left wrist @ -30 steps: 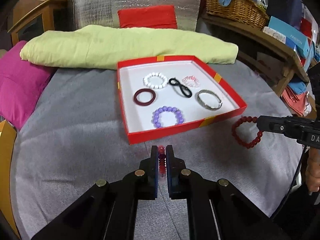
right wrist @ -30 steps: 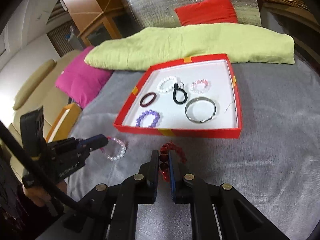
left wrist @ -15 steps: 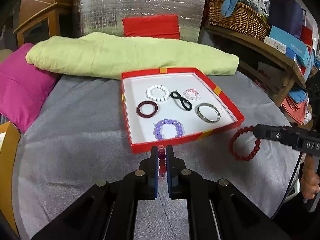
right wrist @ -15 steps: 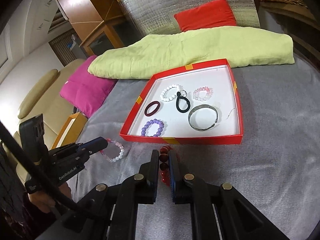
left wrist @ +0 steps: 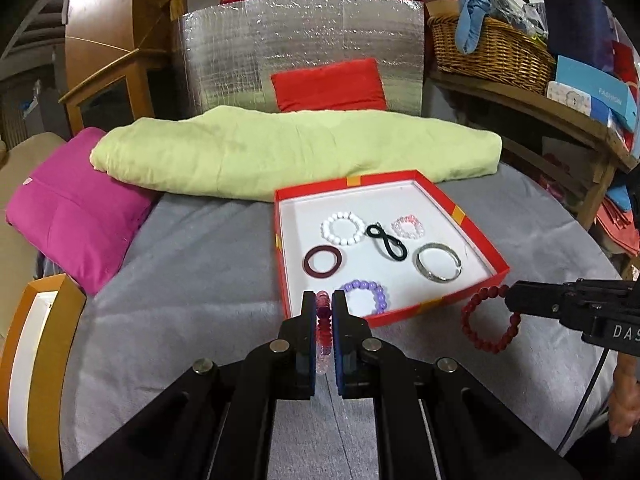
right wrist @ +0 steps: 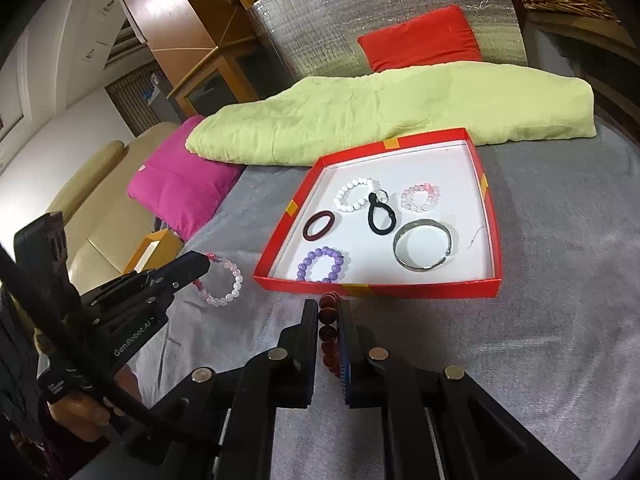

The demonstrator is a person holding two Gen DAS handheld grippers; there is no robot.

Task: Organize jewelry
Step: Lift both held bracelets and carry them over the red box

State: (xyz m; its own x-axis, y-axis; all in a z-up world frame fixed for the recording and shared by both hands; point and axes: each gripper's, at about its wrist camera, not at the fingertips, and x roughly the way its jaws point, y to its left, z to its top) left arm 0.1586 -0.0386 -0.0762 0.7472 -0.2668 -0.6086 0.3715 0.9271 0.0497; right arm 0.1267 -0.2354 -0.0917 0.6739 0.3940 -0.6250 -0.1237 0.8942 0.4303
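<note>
A red tray (left wrist: 468, 220) with a white floor lies on the grey cloth and holds several pieces: white beads (left wrist: 343, 228), a dark red ring (left wrist: 323, 262), a black loop (left wrist: 387, 242), pink beads (left wrist: 407, 227), a silver bangle (left wrist: 438, 262), purple beads (left wrist: 366, 294). My left gripper (left wrist: 324, 308) is shut on a pink and clear bead bracelet (right wrist: 220, 284), held just before the tray's near left corner. My right gripper (right wrist: 329, 314) is shut on a dark red bead bracelet (left wrist: 486, 326), held before the tray's near edge (right wrist: 400, 290).
A folded green blanket (left wrist: 288, 152) lies behind the tray. A magenta cushion (left wrist: 76, 212) sits at the left, an orange box (left wrist: 36, 356) beside it. A red cushion (left wrist: 328, 84), foil panel and wicker basket (left wrist: 488, 48) stand at the back. Shelves are at the right.
Both grippers have risen and moved toward the tray with their bracelets lifted off the cloth. The tray's contents have not moved.
</note>
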